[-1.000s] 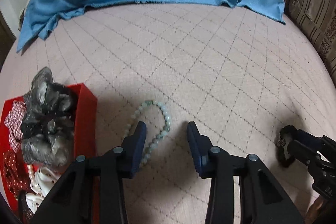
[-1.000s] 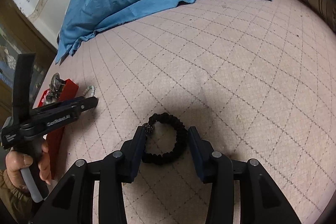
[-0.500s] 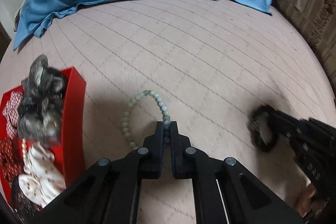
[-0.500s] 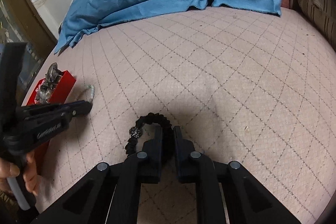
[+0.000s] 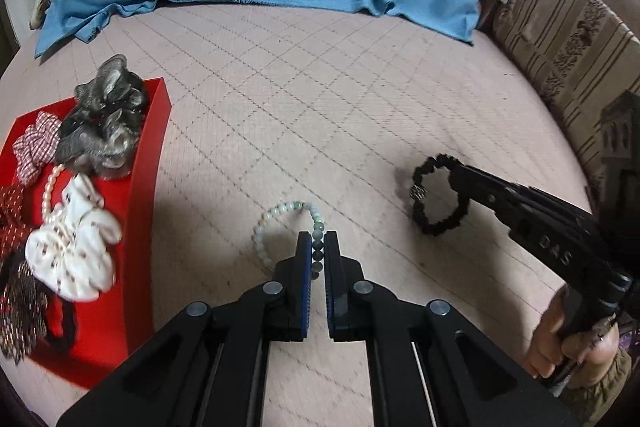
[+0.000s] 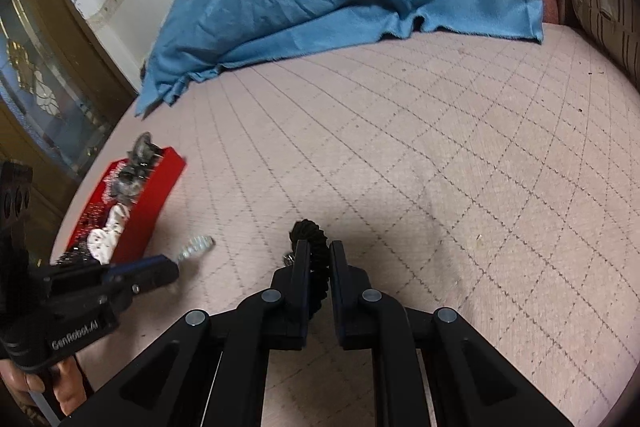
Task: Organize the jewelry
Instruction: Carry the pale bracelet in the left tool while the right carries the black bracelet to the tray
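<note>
Left wrist view: right of the red box (image 5: 148,163), the left tool (image 5: 319,247) clamps the pale green bead bracelet (image 5: 280,215); farther right, the right tool (image 6: 319,259) grips the black bracelet (image 5: 436,203).

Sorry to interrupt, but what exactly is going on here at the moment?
A person is tidying jewelry on a bed with a handheld gripper in each hand. The left gripper is shut on a pale green bead bracelet; the right gripper is shut on a black bracelet. A red tray to the left already holds scrunchies and a pearl strand.
</note>
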Motion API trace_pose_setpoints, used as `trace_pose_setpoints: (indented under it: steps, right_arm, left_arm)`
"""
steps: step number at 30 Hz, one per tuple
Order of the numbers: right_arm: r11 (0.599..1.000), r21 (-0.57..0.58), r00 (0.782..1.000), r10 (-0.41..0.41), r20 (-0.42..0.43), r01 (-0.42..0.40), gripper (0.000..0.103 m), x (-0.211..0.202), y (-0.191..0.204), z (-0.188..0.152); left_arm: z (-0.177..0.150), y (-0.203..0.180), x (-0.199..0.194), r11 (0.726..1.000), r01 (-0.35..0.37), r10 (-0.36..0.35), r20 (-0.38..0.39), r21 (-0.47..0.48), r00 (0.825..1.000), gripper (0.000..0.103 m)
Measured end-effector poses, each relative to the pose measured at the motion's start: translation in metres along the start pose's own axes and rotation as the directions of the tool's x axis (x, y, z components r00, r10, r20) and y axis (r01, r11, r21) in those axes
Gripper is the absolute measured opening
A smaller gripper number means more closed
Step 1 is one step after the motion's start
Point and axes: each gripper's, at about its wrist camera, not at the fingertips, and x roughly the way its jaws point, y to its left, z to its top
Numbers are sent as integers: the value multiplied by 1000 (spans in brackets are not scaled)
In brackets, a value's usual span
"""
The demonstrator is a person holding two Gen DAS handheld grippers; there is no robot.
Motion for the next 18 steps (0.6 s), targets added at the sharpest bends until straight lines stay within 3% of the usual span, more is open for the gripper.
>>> trace_pose_setpoints:
  steps: [9, 18]
  right_arm:
    - [1000, 13, 998, 15, 53, -16, 10, -19, 3, -2]
    - [1000, -10, 996, 3, 92, -2, 10, -30, 17, -10]
  left_arm:
    - [-17, -2, -49, 1000, 11, -10, 90, -13, 996, 5]
    - [-36, 14, -96, 999, -20, 28, 184, -45, 983, 5]
